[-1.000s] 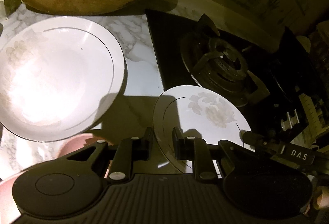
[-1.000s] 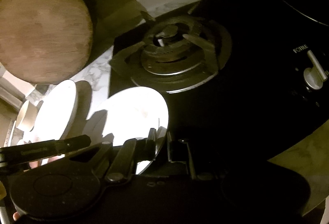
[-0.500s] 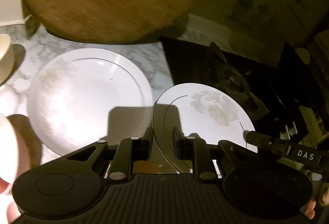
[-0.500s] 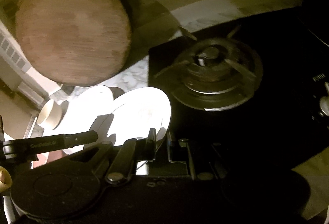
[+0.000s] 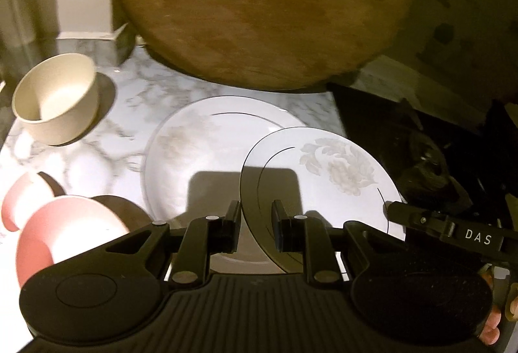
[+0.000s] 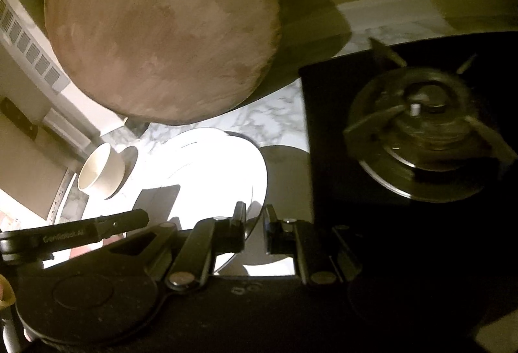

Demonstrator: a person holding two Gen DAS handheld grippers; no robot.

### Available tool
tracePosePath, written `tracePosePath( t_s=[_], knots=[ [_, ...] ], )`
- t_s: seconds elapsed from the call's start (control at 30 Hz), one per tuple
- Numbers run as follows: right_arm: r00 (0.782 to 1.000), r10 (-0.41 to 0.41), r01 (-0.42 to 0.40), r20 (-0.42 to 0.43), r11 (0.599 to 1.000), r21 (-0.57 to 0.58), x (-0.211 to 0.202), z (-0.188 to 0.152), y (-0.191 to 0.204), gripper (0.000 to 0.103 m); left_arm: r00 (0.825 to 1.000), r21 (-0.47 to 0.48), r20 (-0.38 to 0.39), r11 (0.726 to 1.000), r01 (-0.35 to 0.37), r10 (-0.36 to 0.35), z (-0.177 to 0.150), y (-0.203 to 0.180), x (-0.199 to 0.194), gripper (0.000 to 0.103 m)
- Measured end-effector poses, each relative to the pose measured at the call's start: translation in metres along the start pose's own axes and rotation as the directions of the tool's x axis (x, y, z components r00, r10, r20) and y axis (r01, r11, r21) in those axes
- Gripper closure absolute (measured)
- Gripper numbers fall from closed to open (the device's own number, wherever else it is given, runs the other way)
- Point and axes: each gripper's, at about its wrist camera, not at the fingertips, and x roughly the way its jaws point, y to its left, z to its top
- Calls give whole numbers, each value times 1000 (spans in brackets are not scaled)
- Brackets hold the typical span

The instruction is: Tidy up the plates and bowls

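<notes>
A small white plate (image 5: 323, 171) with a pale flower print hangs in the air, held from both sides. My left gripper (image 5: 255, 217) is shut on its left rim. My right gripper (image 6: 254, 217) is shut on the opposite rim of the small plate (image 6: 226, 178); its finger (image 5: 421, 220) shows at the right of the left wrist view. Under it, on the marble counter (image 5: 97, 159), lies a large white plate (image 5: 200, 146), which the small plate partly overlaps. A cream bowl (image 5: 55, 100) stands at the far left. Two pink bowls (image 5: 68, 223) sit at the near left.
A round wooden board (image 5: 259, 6) leans against the wall behind the plates. A black stove (image 6: 340, 126) with a gas burner (image 6: 421, 133) fills the right. The cream bowl (image 6: 100, 171) stands beside a white wall panel.
Both grippers carried the small plate left, away from the burner and partly over the large plate. The cream bowl and the pink bowls came into view.
</notes>
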Motion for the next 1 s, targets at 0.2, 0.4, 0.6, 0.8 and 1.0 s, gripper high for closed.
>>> tracePosePath(
  t_s=[0.2,0.4,0.6,0.8,1.0],
  knots=[
    [1000,-1,1,-27,1000,-31,27,5,20,93,999,-29,-28,999,-44,43,3,23,10,84],
    [999,-7,6,-45,999,-41,50,10,31,93,996,-35,-59,997,-73,71,7,35,25,84],
    [997,-24,22,-66,999,-38,69,10,36,93,993,-40,-83,995,-88,85,8,42,34,84],
    [997,-30,28,-74,999,-34,77,11,35,93,992,-38,-95,995,-90,87,9,43,38,84],
    [996,-34,33,-82,999,-22,83,11,33,94,991,-46,-103,995,-86,81,11,44,40,84]
  ],
)
